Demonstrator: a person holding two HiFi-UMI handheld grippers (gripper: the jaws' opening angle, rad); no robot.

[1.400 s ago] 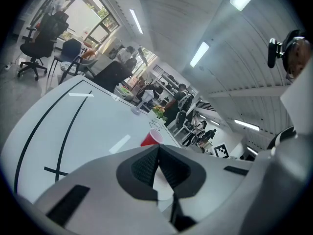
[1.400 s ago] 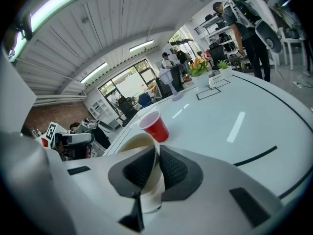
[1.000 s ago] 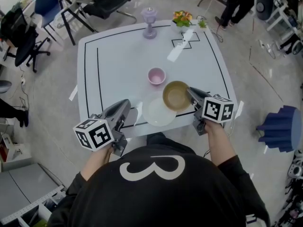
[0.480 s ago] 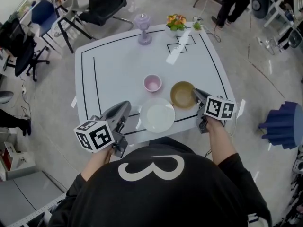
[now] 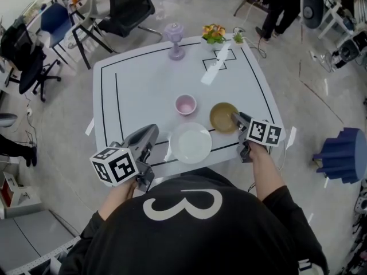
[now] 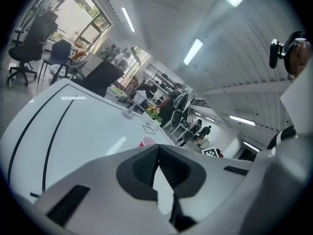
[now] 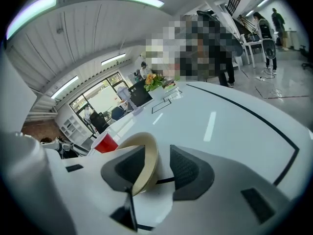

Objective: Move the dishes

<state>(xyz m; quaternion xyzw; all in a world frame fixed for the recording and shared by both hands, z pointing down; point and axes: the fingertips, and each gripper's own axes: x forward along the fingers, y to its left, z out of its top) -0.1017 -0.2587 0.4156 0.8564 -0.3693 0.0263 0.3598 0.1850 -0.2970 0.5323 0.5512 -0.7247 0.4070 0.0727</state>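
Head view: left gripper forward, nose-down

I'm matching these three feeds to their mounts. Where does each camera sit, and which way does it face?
Head view: on the person's head, facing steeply down at the white table; torso, left gripper and right gripper show.
Left gripper view: on that gripper, looking along its shut jaws across the table.
Right gripper view: on that gripper, facing across the table; its jaws have just been opening, the tan bowl between them.
Shared: all show the pink cup.
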